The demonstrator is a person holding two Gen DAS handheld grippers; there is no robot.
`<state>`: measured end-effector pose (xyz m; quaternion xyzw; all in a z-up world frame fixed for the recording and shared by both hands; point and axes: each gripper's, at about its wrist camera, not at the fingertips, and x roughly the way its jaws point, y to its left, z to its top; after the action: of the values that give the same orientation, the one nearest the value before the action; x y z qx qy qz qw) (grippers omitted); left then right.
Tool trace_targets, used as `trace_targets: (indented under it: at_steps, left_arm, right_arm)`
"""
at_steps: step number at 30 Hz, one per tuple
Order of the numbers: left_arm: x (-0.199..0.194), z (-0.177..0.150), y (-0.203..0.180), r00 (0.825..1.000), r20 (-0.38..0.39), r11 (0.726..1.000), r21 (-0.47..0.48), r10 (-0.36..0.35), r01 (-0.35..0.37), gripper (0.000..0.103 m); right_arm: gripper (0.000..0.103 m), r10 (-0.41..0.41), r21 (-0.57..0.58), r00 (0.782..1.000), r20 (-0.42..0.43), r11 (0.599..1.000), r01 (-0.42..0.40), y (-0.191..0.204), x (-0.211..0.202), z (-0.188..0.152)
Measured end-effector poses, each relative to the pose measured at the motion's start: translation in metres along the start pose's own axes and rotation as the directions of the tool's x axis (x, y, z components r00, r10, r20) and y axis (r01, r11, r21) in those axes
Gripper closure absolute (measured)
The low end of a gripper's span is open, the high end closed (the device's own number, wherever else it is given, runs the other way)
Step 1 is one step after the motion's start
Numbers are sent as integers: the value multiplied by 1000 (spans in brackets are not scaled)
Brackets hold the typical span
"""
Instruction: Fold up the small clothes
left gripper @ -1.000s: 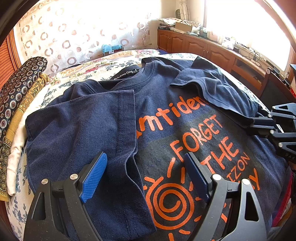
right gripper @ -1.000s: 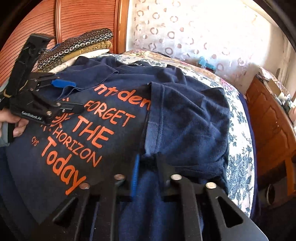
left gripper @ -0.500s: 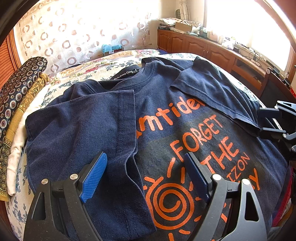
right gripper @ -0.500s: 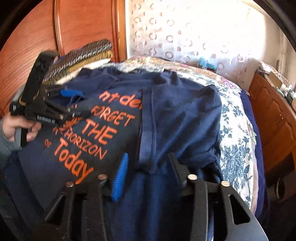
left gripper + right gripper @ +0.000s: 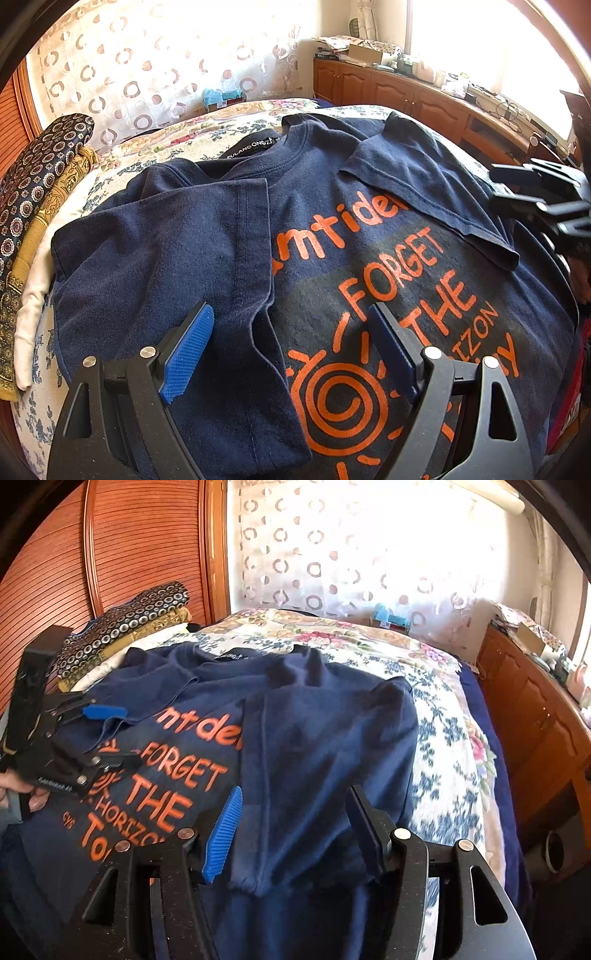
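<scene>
**T-shirt on the bed, both side panels turned in**

T-shirt [image 5: 369, 229], navy with orange print, lies face up on my floral bedspread [image 5: 439, 738], collar toward the curtain. From my left wrist view I read "FORGET", "THE" and a spiral sun; the top word is cut short by cloth on both sides, and the lower lines run off toward the frame's right edge. One side panel with its sleeve is folded in over the chest, its hem running down the middle of the shirt; the opposite sleeve lies folded across the upper print.

My left gripper [image 5: 291, 347] hovers low over the hem end, its blue pads spread wide with nothing between them. My right gripper [image 5: 295, 830] is likewise spread apart, straddling the folded panel without pinching it, as far as I can tell.

In the left view the right gripper shows only as a dark shape at the frame edge. The right wrist view is motion-blurred, so the print there is soft. The shirt's bottom hem sits behind both tools and I cannot see it. A stack of patterned cloths [image 5: 40, 177] rests beside the shirt, near the wooden shutter [image 5: 110, 546].
</scene>
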<state>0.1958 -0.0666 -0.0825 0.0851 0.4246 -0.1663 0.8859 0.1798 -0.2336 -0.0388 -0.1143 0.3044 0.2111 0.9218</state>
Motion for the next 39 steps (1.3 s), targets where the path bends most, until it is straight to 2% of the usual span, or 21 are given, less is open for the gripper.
trace_targets:
  at_steps: [4, 8, 14, 18, 23, 27, 29, 31, 34, 35, 36, 39]
  left_arm:
    - [-8, -1, 6, 1000, -5, 1000, -15, -13, 12, 17]
    - [-29, 3, 27, 999, 38, 999, -45, -8, 10, 17]
    - [-50, 12, 70, 995, 67, 996, -53, 71, -67, 17]
    - [-43, 18, 103, 989, 48, 987, -86, 139, -134, 17]
    - [-34, 18, 139, 989, 33, 975, -174, 146, -139, 17]
    - [-27, 15, 146, 987, 15, 968, -200, 159, -153, 17]
    - [-26, 13, 150, 988, 13, 965, -217, 153, -147, 17]
    - [-26, 12, 152, 989, 14, 962, -235, 146, -139, 19]
    - [-25, 10, 154, 990, 13, 957, -258, 139, -131, 29]
    - [-26, 9, 155, 991, 19, 955, -270, 136, -126, 34]
    - [-26, 8, 157, 991, 24, 952, -281, 135, -123, 43]
    - [-29, 4, 164, 989, 34, 939, -320, 142, -124, 55]
  right_arm:
    - [40, 5, 2, 1000, -1, 1000, -5, -12, 8, 7]
    - [37, -3, 6, 1000, -1, 1000, 3, -28, 19, 18]
    - [36, -26, 40, 1000, -7, 999, 26, -56, 40, 35]
    - [35, -38, 65, 999, -34, 997, 40, -73, 60, 44]
    - [35, -39, 80, 997, -67, 996, 44, -88, 87, 52]
    - [35, -39, 71, 994, -102, 996, 46, -92, 106, 56]
    - [35, -29, 71, 995, -93, 997, 36, -91, 105, 59]
    - [35, -25, 66, 995, -101, 997, 32, -91, 107, 59]
    - [35, -22, 71, 995, -99, 997, 29, -94, 107, 60]
    - [35, -22, 73, 995, -98, 997, 29, -94, 107, 58]
    - [34, -23, 73, 995, -99, 997, 30, -95, 108, 58]
    - [33, -33, 69, 995, -100, 997, 40, -94, 109, 58]
